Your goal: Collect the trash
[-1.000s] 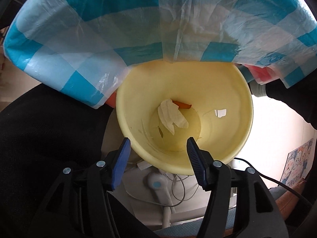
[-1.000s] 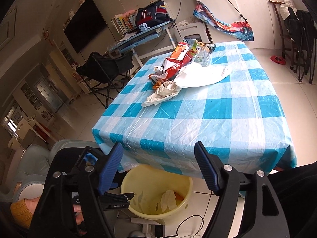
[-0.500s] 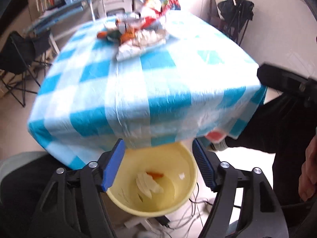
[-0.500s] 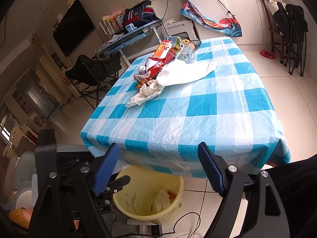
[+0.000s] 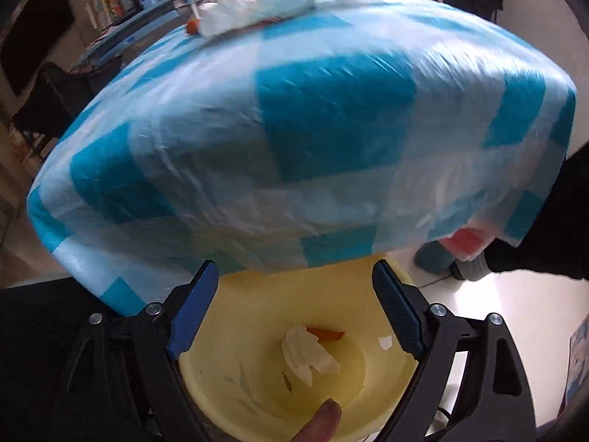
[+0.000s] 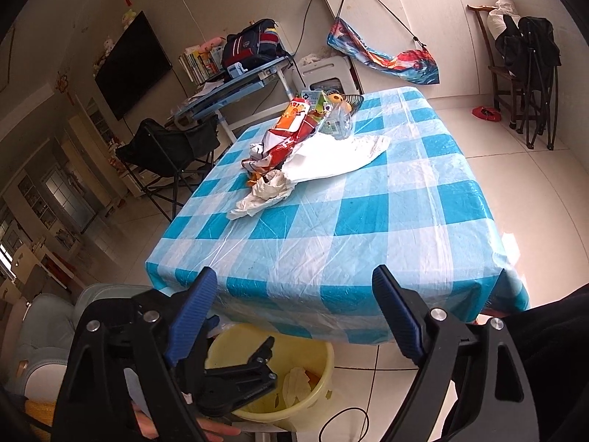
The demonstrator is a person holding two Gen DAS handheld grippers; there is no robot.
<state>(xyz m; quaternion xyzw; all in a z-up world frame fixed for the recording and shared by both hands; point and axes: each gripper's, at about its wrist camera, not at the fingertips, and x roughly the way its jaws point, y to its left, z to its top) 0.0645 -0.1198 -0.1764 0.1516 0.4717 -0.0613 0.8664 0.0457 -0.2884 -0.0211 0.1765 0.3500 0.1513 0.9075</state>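
Here the left gripper hangs over the yellow bin, its jaws just spread wide with nothing between them; a crumpled tissue lies at the bottom. The right gripper, also spread and empty, faces the checked worktop, where the trash pile sits toward its far side.

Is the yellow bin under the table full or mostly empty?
Mostly empty: the yellow bin holds only a crumpled tissue and an orange scrap.

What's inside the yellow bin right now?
The yellow bin holds a crumpled white tissue, an orange scrap and small bits. The tablecloth hides its far rim.
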